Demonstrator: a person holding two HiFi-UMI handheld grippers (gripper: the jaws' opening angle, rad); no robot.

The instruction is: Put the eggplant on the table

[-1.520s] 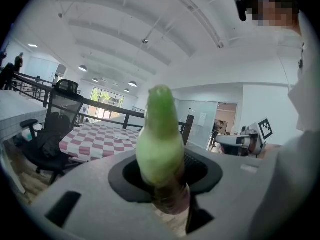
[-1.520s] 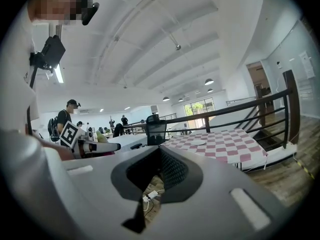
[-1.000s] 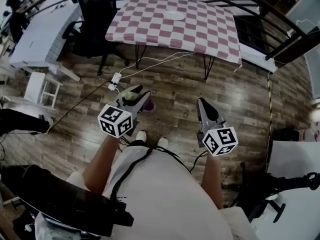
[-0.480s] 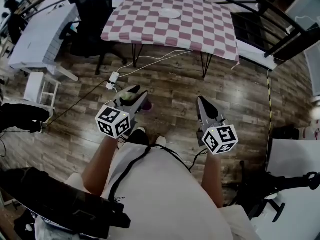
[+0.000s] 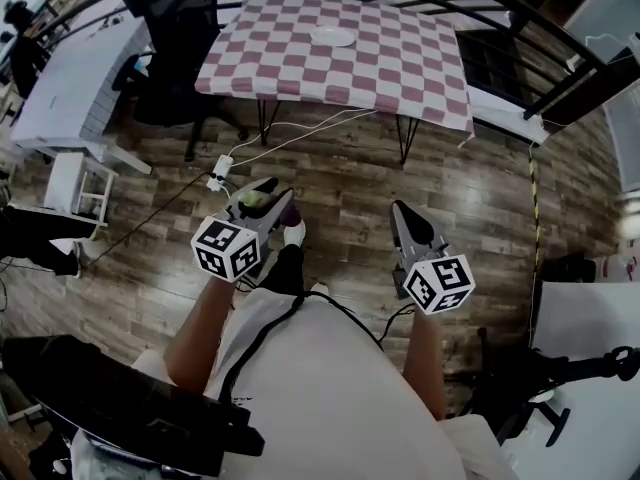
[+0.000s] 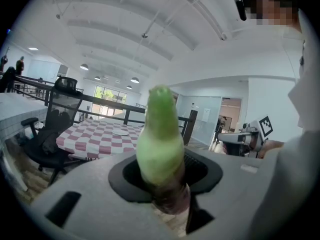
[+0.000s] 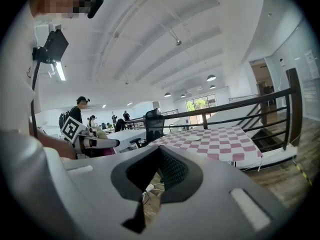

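My left gripper (image 5: 268, 196) is shut on the eggplant (image 5: 258, 200), whose green stem end sticks up and whose purple body shows between the jaws. In the left gripper view the eggplant (image 6: 160, 149) stands upright in the gripper (image 6: 164, 191), filling the middle. My right gripper (image 5: 403, 211) is held level beside it at the right, jaws together with nothing in them; in its own view the right gripper (image 7: 159, 170) has only floor beyond it. The table (image 5: 400, 73) with a red-and-white checked cloth stands ahead across the wooden floor, with a white plate (image 5: 332, 36) on it.
A black office chair (image 5: 180, 38) stands left of the table, next to a white desk (image 5: 70, 78). A power strip with cables (image 5: 222, 168) lies on the floor before the table. A black railing (image 5: 560, 38) runs behind it. A white stool (image 5: 75, 183) stands at the left.
The person has stepped toward the table, which sits a little lower in the view. A white shoe now shows beside the left gripper. Both grippers keep their pose and grip.
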